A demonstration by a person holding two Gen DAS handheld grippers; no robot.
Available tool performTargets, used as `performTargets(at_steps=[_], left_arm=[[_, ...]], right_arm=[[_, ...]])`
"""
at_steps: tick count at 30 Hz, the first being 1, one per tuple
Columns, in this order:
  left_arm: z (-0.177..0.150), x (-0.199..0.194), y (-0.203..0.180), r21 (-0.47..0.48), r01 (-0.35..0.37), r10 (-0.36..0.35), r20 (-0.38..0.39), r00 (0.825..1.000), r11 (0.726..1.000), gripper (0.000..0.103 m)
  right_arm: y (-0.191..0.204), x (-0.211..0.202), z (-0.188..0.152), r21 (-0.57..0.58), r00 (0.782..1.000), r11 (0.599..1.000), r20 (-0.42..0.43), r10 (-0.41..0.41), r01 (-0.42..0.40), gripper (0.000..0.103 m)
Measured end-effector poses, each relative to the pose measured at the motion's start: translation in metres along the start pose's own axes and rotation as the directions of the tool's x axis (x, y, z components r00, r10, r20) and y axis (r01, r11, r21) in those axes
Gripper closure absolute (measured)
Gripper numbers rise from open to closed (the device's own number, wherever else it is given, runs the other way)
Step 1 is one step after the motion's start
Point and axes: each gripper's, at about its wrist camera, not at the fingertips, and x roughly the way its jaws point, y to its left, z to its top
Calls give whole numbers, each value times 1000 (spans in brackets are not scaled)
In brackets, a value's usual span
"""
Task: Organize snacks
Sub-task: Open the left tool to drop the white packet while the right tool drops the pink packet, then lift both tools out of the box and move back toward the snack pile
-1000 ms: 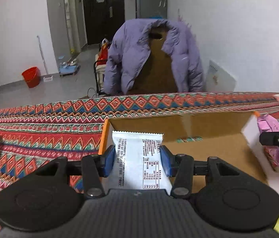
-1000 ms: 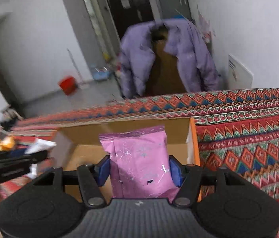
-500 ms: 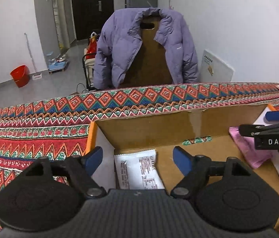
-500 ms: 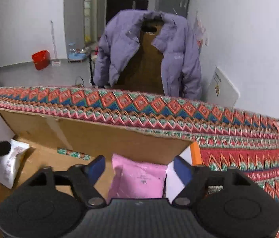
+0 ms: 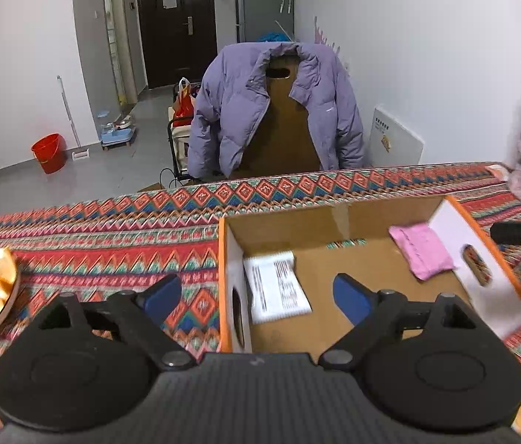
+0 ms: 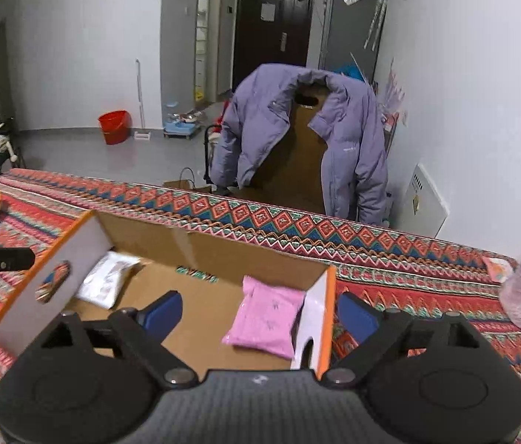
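Box [image 5: 334, 218]: white packet [image 5: 277, 285], pink packet [image 5: 421, 249] inside. Your left tongs [image 5: 256, 296] and right tongs [image 6: 256, 316] had just spread wide, empty. Risk: withdrawing low, you could clip the wall.

Black ribbed left gripper [image 5: 256, 298] and right gripper [image 6: 260, 314], blue pads, round silver pivot screws

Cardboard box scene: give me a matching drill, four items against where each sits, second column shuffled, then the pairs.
Items:
1. white packet
2. pink packet
3. purple jacket
4. red bucket

Places:
A. on the floor by the far wall
B. in the cardboard box, its right end
C. draped over a chair behind the table
D. in the box, its left end

Pairs: 1-D, 2-B, 3-C, 4-A
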Motion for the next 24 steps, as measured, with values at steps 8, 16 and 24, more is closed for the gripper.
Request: performTargets(at_steps=[8,16,24], left_arm=[[-47,-114,-8,12,67,-67,99,993,998,3],[-126,-189,-12,-35,63,-54,219,974,997,0],[-216,-243,-15,-125,42,-2,306,952,991,0]], right_arm=[[7,-96,-44,-7,995,997,69,74,-74,8],[16,-167,-117,22,977,985,134,168,-173,6],[29,-224,-199,-27,960,986,226,164,-162,0]])
